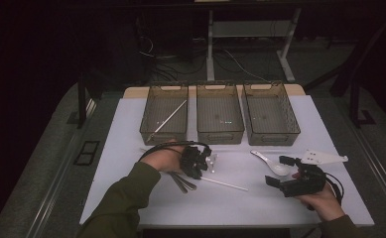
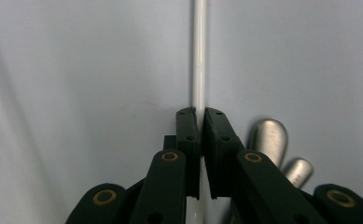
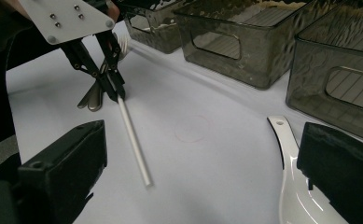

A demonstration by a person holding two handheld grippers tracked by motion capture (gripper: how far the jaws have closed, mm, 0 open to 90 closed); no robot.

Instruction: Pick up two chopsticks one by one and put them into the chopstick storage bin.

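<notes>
The white table [image 1: 131, 198] carries three smoky see-through bins in a row along its far edge. The left bin [image 1: 164, 115] sits at about eleven o'clock from the table's middle and holds a thin white stick [image 1: 169, 119] lying on a slant. The middle bin [image 1: 220, 114] is at twelve o'clock and the right bin [image 1: 271, 114] at one o'clock.

The left gripper [image 1: 196, 161], held in a hand with a green sleeve, is near the middle of the table, at about six o'clock from the left and middle bins. In the left gripper view its two black jaws are pressed together on a white straw [image 2: 198, 56], pinching it near one end. The straw runs on from the jaw tips toward twelve o'clock in that view. In the high view it runs from the gripper toward four o'clock, flat on the table. Just beside the jaws, at about four o'clock in the left gripper view, lie the rounded ends of two metal handles [image 2: 268, 137], touching the table.

The right gripper [image 1: 286, 174] is at about three o'clock from the left one, well apart from it. Its jaws stand wide apart with nothing between them. A white ceramic spoon [image 1: 272, 162] lies just beside its tips, at about ten o'clock from the gripper in the high view, its bowl near the right-hand jaw in the right gripper view.
</notes>
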